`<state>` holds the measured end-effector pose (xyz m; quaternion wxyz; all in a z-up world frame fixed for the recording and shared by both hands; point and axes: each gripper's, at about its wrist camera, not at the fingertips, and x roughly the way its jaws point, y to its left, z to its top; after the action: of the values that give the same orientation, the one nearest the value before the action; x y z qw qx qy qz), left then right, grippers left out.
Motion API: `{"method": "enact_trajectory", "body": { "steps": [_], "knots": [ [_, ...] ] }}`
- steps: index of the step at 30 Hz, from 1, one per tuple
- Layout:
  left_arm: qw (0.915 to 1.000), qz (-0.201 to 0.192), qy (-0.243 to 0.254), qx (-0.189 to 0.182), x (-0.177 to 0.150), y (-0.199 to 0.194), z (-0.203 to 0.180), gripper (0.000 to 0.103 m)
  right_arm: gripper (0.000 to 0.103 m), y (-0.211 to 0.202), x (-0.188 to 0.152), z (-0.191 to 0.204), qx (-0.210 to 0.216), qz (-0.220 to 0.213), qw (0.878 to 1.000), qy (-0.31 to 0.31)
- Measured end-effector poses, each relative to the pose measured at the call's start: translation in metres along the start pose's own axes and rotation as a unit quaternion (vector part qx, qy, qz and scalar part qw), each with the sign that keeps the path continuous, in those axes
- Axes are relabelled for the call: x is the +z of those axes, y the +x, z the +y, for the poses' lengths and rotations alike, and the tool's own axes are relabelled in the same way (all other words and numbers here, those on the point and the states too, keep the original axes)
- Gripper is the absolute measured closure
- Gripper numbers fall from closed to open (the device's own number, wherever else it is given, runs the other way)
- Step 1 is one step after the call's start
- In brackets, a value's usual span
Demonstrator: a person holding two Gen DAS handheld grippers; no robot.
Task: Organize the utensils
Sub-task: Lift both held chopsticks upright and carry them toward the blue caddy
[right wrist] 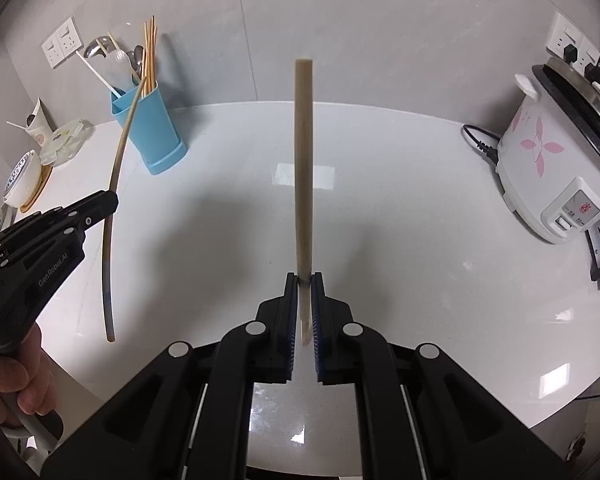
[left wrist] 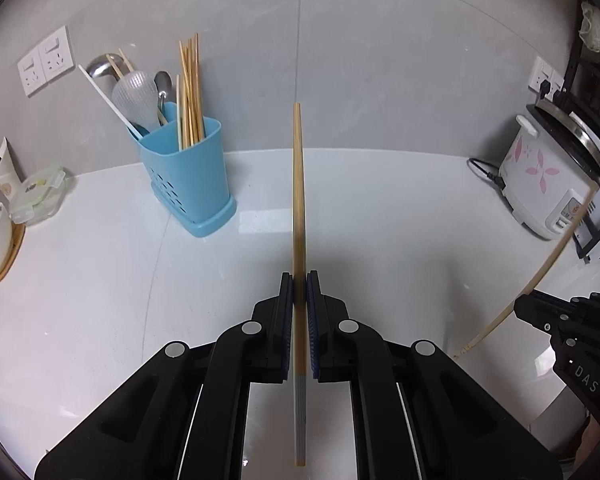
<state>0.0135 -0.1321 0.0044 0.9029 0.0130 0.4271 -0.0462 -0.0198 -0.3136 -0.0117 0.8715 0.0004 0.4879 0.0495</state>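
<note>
a wide bare stretch of the table (left wrist: 100, 320) is lying open between the two grippers and the back wall. the blue holder (left wrist: 188, 176) is standing at the back left, bristling with chopsticks (left wrist: 190, 92) and spoons. dishes (right wrist: 20, 184) are crowding the left edge, and the rice cooker (right wrist: 556, 168) with its cord (right wrist: 480, 140) is blocking the right side.

A home kitchen. A glossy white countertop (left wrist: 100, 300) meets a grey wall. At ten o'clock stands a blue plastic utensil holder (left wrist: 188, 176) filled with wooden chopsticks, a ladle and spoons. At three o'clock sits a white electric rice cooker with pink flower print (left wrist: 548, 180). Lidded food containers and bowls sit at nine o'clock, white wall sockets (left wrist: 46, 60) above.
</note>
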Motion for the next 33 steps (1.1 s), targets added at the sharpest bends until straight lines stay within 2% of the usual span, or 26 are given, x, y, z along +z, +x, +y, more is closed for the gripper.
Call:
{"method": "enact_trajectory", "body": {
  "steps": [19, 33],
  "knots": [
    [0.9969, -0.073, -0.020, 0.020, 0.054, -0.027, 0.049, 0.097, 0.097, -0.019, 0.037, 0.024, -0.004, -0.052, 0.999, -0.008],
    [0.9875, -0.152, -0.027, 0.030, 0.120, -0.046, 0.096, 0.097, 0.097, -0.033, 0.084, 0.051, -0.002, -0.103, 0.995, -0.008]
  ]
}}
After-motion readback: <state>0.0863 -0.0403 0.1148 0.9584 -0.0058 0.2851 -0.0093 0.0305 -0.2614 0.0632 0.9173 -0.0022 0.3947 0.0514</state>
